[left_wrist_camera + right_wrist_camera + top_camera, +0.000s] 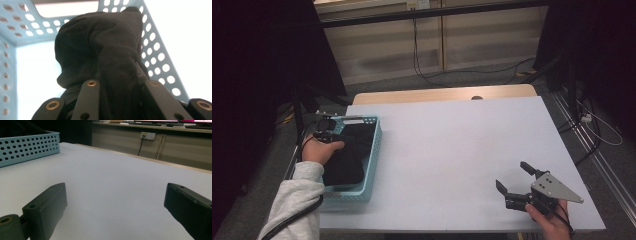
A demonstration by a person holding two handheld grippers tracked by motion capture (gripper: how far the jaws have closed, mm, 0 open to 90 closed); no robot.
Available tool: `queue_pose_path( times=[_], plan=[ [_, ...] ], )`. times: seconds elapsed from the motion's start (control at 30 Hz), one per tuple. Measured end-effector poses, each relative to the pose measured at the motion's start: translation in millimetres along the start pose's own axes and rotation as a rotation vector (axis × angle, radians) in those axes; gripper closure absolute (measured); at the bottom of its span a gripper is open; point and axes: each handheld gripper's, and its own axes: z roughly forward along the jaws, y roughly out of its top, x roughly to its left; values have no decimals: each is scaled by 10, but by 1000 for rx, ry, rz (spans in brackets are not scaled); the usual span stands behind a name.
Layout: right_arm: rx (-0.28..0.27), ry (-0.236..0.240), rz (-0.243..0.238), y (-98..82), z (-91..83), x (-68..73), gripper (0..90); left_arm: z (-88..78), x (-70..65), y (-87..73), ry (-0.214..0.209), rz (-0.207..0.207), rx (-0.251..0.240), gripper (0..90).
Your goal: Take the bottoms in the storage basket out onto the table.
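On the far left, my left tool (328,134) is down inside the light blue plastic basket with round holes in its walls (373,155). That basket sits at the left edge of the white surface (452,145). Inside the basket lies the soft black cloth (347,155). In the left gripper view, a bunched fold of that cloth (110,50) stands up between the two black jaws, and they pinch it tight — so my left tool has hold of the cloth. The rest of the cloth hangs down against the basket's right wall (155,52).

I can see the grey sleeve (294,200) of the arm that carries this tool, coming in from the bottom left.

The middle of the surface is bare and white.

On the right, near the front edge, I see my right tool (513,178) in a hand (549,220). It has a grey three-cornered plate (557,189) on top. Its jaws stand wide apart with nothing between them — in the right gripper view I look between them across the surface (112,190) to the basket (27,147), which is well apart from this tool.
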Motion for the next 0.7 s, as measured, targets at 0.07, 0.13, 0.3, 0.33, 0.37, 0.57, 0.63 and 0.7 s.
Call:
queue_pose_path(
  times=[0.07,0.13,0.3,0.33,0.37,0.57,0.63,0.7],
  plan=[
    [-1,0,0,0,0,1,37,-64,-17,60,0,-8,-9,759],
    [-1,0,1,1,-1,4,37,-128,-25,113,-3,-8,3,760],
    [-1,2,2,-1,-2,5,37,-257,-89,219,-25,-1,1,761],
    [-1,2,3,-1,-2,3,37,-273,-99,234,-30,1,3,761],
    [-1,2,3,-1,-2,3,37,-295,-115,259,-34,0,-6,761],
    [1,6,0,0,6,12,37,-455,-191,452,-64,-18,-54,761],
    [1,7,0,1,6,13,37,-533,-260,544,-73,-1,-78,761],
    [1,7,1,0,7,12,37,-584,-351,608,-71,11,-118,762]
  ],
)
